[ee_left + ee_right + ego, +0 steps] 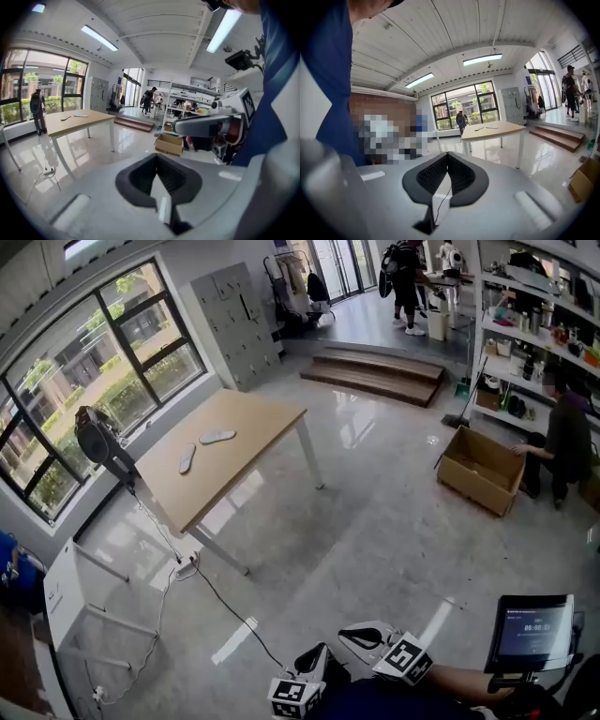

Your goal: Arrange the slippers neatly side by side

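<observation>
Two grey slippers lie apart on a light wooden table (253, 451) across the room: one (217, 437) farther back, the other (187, 458) nearer the window and turned at an angle. Both gripper views show them small and distant, as slippers (80, 115) and slippers (491, 127). My left gripper (314, 664) and right gripper (364, 636) sit at the bottom edge of the head view, far from the table. The left gripper (157, 177) has its jaws together with nothing between them. The right gripper (447, 172) is likewise shut and holds nothing.
A black device on a stand (98, 442) stands at the table's window side, its cable (225, 606) trailing over the glossy floor. An open cardboard box (480, 470) and a crouching person (567, 442) are at right by shelves. Wooden steps (375, 374) lie beyond. A screen (534, 629) is near right.
</observation>
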Demonstrator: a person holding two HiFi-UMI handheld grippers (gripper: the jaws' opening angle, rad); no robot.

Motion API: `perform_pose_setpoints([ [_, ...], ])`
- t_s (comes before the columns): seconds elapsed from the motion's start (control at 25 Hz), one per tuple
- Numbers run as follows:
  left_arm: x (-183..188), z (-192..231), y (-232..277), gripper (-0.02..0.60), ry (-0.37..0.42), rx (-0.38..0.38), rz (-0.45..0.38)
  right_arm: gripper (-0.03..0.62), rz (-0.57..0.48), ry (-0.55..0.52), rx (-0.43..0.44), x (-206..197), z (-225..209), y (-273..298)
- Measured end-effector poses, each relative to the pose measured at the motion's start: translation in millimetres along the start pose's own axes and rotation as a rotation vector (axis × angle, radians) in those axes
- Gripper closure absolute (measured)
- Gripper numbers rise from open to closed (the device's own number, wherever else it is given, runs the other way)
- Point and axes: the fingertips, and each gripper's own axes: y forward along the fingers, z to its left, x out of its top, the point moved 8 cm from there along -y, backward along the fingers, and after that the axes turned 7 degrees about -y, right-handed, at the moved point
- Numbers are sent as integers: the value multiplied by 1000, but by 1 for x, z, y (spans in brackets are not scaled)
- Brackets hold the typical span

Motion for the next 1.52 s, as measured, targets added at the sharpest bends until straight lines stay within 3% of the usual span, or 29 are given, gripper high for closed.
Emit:
perform_pose_setpoints([
  [0.48, 56, 103, 55, 578, 46, -105, -3, 583, 54, -1, -113, 26, -60, 96],
  [0.84, 66, 177, 58, 578, -10, -122, 17, 583, 149, 22, -131, 36, -71, 171],
  [1.36, 60, 250, 44, 578, -104, -51, -20, 583, 213, -42, -19, 45, -77, 258],
  [1.52, 63, 270, 32, 577, -121, 12, -34, 583, 200, -59, 41, 55, -74, 284],
])
